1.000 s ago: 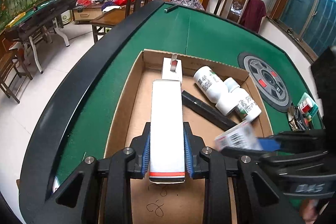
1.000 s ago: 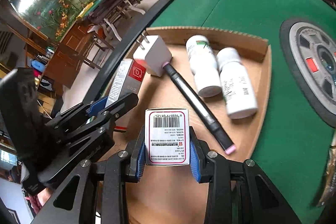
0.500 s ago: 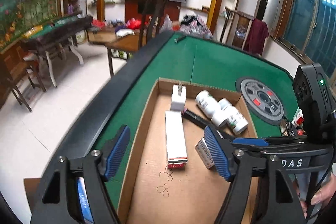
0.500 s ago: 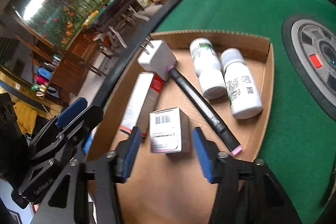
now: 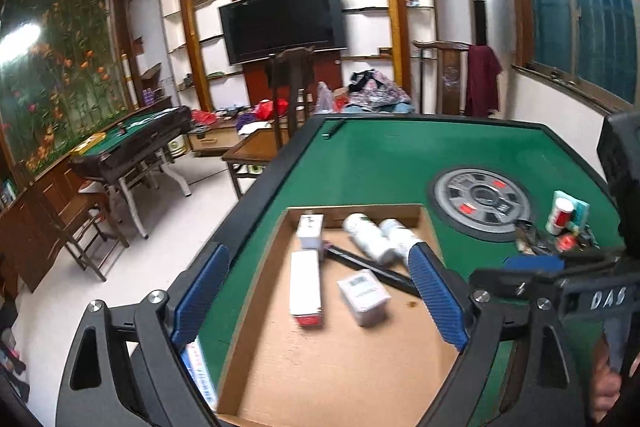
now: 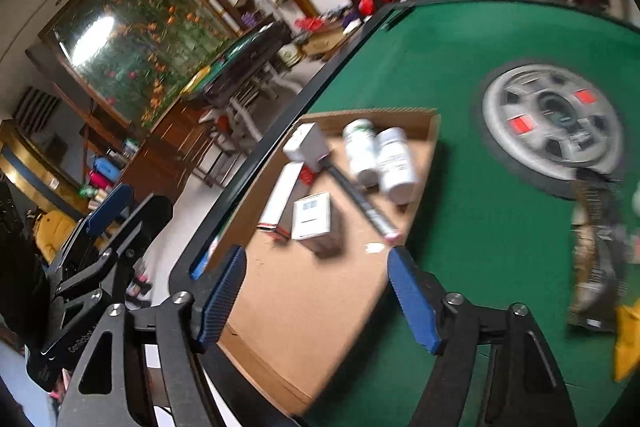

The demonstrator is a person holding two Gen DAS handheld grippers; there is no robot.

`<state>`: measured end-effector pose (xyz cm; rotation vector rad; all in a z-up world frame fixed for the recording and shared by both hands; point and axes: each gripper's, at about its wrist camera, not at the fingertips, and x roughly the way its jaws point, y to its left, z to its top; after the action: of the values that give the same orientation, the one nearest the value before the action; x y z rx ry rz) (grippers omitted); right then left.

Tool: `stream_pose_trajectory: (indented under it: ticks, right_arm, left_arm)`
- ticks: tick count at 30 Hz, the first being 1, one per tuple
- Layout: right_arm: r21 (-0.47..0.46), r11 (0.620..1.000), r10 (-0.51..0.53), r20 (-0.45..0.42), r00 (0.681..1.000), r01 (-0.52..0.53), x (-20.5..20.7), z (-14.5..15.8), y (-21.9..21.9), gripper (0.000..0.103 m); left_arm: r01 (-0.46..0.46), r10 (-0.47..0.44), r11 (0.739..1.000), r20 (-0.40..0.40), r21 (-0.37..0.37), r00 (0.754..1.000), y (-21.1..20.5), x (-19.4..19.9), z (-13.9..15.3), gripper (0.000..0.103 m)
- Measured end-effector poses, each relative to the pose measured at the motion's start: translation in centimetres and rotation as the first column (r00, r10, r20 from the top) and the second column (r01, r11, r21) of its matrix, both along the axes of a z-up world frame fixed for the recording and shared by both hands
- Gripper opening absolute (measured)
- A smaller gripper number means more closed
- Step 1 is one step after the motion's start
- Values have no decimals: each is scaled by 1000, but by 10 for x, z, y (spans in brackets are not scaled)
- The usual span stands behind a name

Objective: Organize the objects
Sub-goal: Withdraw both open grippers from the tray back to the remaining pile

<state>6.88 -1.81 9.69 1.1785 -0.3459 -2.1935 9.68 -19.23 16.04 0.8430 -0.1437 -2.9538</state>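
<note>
Both the left gripper (image 5: 320,301) and right gripper (image 6: 316,293) have just been opening and hang empty over the tray (image 5: 256,307), where the long box (image 5: 306,287) and small box (image 5: 363,294) lie, so a careless sweep toward the clutter (image 5: 560,231) could clip the tray's rim.

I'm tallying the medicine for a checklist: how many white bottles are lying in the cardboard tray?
2. One white bottle lies near the far wall of the cardboard tray; the other bottle lies right beside it, toward the grey disc. None looks hidden.
</note>
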Motion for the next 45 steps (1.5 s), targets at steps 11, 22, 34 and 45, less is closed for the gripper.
stream_pose_trajectory:
  ticks: [11, 22, 34, 45]
  right_arm:
    - [73, 905, -401, -188, 897, 420, 10, 24, 173, 88]
    - [25, 765, -631, -170, 757, 644, -4, -22, 292, 88]
    - [-88, 772, -635, -51, 771, 630, -10, -35, 305, 88]
    - [-88, 773, -632, -39, 774, 628, -15, -42, 303, 88]
  left_arm:
    - [223, -284, 932, 193, 285, 939, 83, -23, -37, 91]
    - [148, -263, 931, 333, 332, 906, 161, -78, -91, 91]
    - [115, -189, 972, 394, 204, 900, 225, -136, -127, 92]
    - [251, -276, 961, 471, 116, 838, 272, -152, -149, 97]
